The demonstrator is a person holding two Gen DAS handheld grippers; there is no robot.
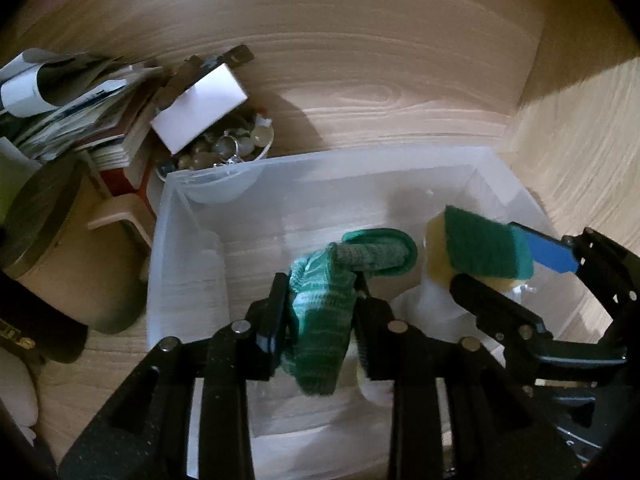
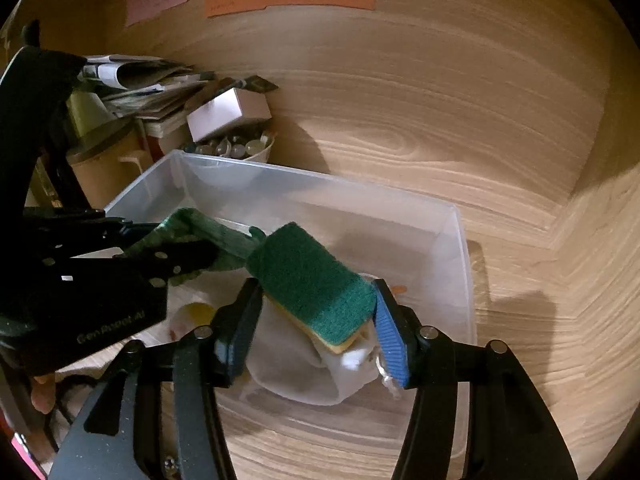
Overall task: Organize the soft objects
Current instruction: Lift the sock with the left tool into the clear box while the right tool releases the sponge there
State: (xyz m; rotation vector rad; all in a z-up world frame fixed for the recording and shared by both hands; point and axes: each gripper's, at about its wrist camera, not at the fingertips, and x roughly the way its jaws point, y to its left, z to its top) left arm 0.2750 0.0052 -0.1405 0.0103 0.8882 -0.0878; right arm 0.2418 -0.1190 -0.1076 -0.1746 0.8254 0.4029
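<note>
A clear plastic bin (image 1: 188,216) (image 2: 460,240) stands on the wooden surface. My left gripper (image 1: 320,320) is shut on a green knitted cloth (image 1: 324,312) and holds it over the bin; it shows at the left of the right wrist view (image 2: 192,232). My right gripper (image 2: 316,324) is shut on a yellow sponge with a green scouring pad (image 2: 312,280), also over the bin; it appears in the left wrist view (image 1: 480,244). A white soft item (image 2: 296,368) lies in the bin under the sponge.
A white bowl of round glassy pieces (image 1: 228,148) with a white box (image 1: 200,108) on it stands behind the bin. A stack of books and papers (image 1: 80,112) and a dark round container (image 1: 44,216) are at the left. Wooden walls close the back and right.
</note>
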